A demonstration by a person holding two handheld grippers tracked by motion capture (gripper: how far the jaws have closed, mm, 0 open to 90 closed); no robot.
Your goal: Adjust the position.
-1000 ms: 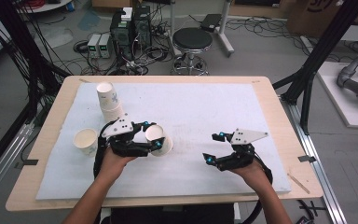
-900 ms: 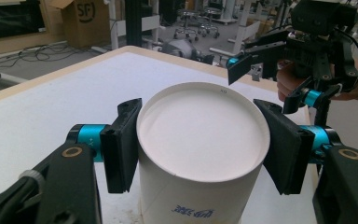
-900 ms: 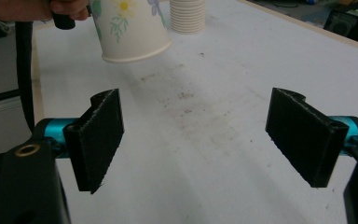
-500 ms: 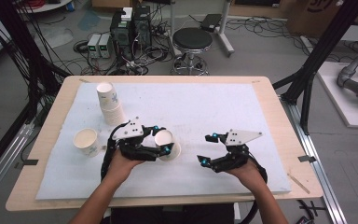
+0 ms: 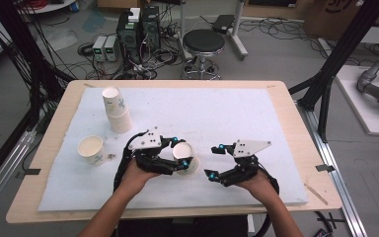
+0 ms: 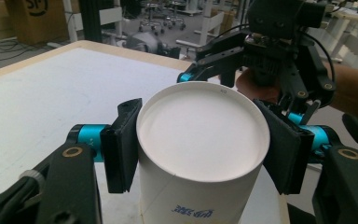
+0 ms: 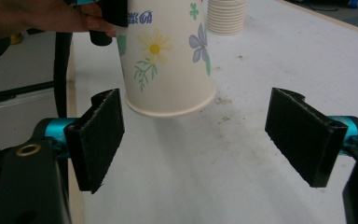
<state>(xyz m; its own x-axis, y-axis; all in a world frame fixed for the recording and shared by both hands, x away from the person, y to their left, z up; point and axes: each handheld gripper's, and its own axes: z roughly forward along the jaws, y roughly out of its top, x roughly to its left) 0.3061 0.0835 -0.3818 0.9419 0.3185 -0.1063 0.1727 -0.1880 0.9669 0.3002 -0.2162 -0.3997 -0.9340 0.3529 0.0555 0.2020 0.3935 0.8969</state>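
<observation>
Two grippers worked over a white mat (image 5: 237, 113) on a wooden table (image 5: 54, 118). The left gripper (image 5: 177, 159) had its black jaws pinched on a paper cup (image 5: 185, 159), one pad against each side of the wall. In the left gripper view the cup (image 6: 200, 154) sat between the pads with its flat white base toward the camera and blue print low on its side. From the right gripper view the same cup (image 7: 165, 56) hung upside down, rim lowermost and clear of the mat, with a daisy, a violet flower and a green clover printed on it, and the person's left hand (image 7: 42, 18) behind it.

The right gripper (image 5: 216, 162) lay just right of the cup, its jaws spread wide and holding nothing. In its own view the two pads stood well apart, the cup's rim above and between them, nearer the left pad and touching neither.

Farther left on the mat stood a second cup (image 5: 91, 149), upright and open, with a small dark smudge beside it. Behind it, toward the far left of the mat, a stack of cups (image 5: 116, 109) stood rim-down. Past the table a round black stool (image 5: 203, 44) and tangled cables (image 5: 138, 54) lay on the floor.
</observation>
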